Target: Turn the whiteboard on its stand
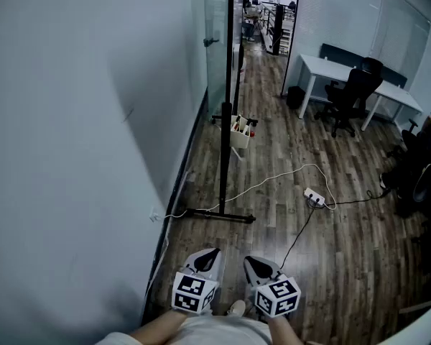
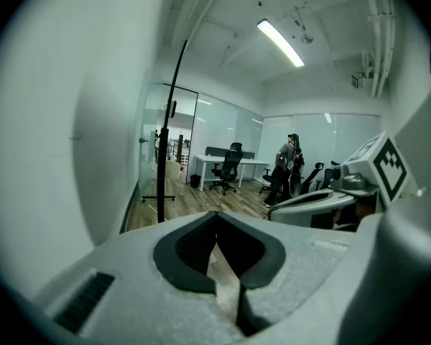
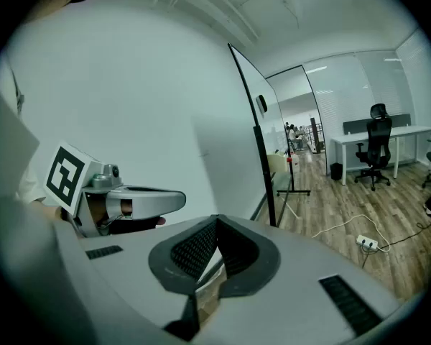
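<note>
Wood-plank office floor (image 1: 330, 250) runs beside a white wall (image 1: 72, 121). Both claws are pinched closed and empty, held low and side by side: left gripper (image 1: 207, 256), right gripper (image 1: 254, 263). Well ahead of the left gripper stands the whiteboard (image 1: 228, 85), seen edge-on as a tall dark line on its stand (image 1: 217, 214). Just past it, a pale box (image 1: 241, 136) holds small items too tiny to identify. Farther ahead and right of the right gripper, a dark bin (image 1: 295, 96) sits by a white desk (image 1: 330, 69), its contents unseen.

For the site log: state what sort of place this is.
Most likely an office: a white desk with a black swivel chair and a glass partition along a corridor.
</note>
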`<state>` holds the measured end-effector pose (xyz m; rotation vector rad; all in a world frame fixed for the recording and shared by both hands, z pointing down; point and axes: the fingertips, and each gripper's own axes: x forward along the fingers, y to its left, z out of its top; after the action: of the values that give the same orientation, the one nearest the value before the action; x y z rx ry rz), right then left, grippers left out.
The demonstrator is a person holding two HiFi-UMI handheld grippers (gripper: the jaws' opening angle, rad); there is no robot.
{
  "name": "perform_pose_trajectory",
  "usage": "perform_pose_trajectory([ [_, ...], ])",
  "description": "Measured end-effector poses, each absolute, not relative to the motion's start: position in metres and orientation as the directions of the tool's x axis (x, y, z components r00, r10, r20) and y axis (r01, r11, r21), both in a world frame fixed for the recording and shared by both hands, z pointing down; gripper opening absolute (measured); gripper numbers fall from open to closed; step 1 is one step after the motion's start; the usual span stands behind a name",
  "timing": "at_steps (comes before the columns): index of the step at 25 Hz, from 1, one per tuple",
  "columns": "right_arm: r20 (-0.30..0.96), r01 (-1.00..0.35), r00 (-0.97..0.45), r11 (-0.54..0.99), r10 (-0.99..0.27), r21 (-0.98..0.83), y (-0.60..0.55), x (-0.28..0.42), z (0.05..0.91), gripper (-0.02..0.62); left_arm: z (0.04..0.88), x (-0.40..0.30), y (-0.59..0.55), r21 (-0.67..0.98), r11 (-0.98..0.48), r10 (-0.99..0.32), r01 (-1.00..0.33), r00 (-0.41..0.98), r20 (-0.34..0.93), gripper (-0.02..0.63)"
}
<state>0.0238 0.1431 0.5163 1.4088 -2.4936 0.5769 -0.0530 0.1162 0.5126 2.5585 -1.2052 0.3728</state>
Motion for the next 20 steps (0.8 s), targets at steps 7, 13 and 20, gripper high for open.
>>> perform_pose_trajectory([
  [7, 0.378, -0.854, -0.521, 0.472, -0.765, -0.220, 0.140, 0.015, 0.515, -0.005, 0.509, -0.061, 0.113, 0.147, -0.608, -0.708, -0.781, 0.616, 0.345, 0.011],
  [13, 0.388, -0.859, -0.512, 0.465, -0.767, -0.215, 0.140, 0.014, 0.515, -0.005, 0.506, -0.062, 0.113, 0.145, -0.614, -0.704, -0.775, 0.622, 0.343, 0.011],
  [20, 0.376, -0.876, -0.481, 0.415, -0.792, -0.246, 0.137, 0.012, 0.516, -0.005, 0.506, -0.068, 0.112, 0.148, -0.626, -0.695, -0.766, 0.634, 0.340, 0.011],
])
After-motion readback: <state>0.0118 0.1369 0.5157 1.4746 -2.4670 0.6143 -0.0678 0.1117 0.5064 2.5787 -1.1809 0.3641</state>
